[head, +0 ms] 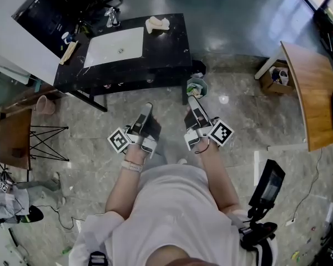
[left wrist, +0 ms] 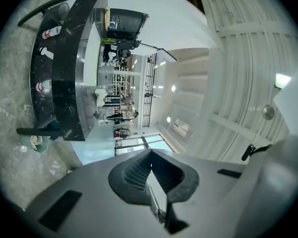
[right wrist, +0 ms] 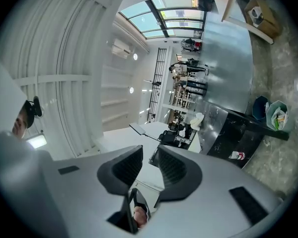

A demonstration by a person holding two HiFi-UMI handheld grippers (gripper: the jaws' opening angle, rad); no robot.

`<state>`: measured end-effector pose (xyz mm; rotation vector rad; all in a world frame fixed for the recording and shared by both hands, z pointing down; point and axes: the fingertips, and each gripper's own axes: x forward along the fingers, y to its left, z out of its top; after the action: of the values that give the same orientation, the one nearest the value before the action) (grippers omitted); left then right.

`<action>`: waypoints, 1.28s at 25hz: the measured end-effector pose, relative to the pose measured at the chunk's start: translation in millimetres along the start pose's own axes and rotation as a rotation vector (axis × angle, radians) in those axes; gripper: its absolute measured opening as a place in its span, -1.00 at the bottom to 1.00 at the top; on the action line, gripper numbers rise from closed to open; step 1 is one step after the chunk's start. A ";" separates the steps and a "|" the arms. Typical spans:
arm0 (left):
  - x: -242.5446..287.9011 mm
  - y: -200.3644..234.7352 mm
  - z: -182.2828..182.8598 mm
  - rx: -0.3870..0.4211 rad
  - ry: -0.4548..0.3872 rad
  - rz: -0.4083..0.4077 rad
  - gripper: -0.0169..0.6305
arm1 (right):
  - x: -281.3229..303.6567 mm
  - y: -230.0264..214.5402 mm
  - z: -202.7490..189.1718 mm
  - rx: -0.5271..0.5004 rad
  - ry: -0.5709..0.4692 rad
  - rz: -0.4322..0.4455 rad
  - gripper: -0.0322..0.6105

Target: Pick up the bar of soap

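Head view: the bar of soap (head: 69, 51) lies on the dark surface (head: 166, 43), well ahead and to the left of the left tool (head: 149, 105), past the white sink (head: 115, 46). The left tool is clenched and empty. The right tool (head: 192, 98) is released and empty, with a small bin (head: 197, 86) just ahead of it.

The black marble counter with pale veining (head: 166, 43) holds a white rectangular basin (head: 114, 47). A pale cream lump (head: 157, 24), perhaps the soap, lies on it. The polished stone floor (head: 89, 123) is mottled grey-beige. The square-patterned marker cubes (head: 118, 140) (head: 221, 133) are black and white.
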<state>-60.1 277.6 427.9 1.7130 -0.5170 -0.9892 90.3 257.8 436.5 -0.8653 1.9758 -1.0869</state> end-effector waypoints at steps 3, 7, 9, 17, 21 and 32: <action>18.2 15.4 8.1 -0.013 -0.009 0.007 -0.92 | 13.3 -16.1 12.7 0.005 0.005 -0.013 -0.56; 51.4 40.2 41.8 -0.025 -0.020 0.013 -0.92 | 52.5 -43.6 26.0 0.006 0.016 -0.039 -0.56; 68.5 53.5 62.7 -0.032 -0.018 0.016 -0.92 | 77.5 -59.6 30.8 0.010 0.018 -0.056 -0.56; 110.9 93.7 154.8 -0.060 -0.036 0.035 -0.92 | 173.4 -100.0 29.5 0.025 0.022 -0.094 -0.56; 129.5 111.7 195.1 -0.084 -0.034 0.049 -0.93 | 216.0 -118.8 28.6 0.028 0.018 -0.124 -0.56; 156.4 138.1 297.8 -0.111 -0.027 0.053 -0.92 | 328.1 -141.8 11.9 0.012 0.023 -0.135 -0.56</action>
<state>-197.5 -57.1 463.9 1.5815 -0.5132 -0.9866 -41.3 -72.9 471.0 -0.9961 1.9510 -1.1886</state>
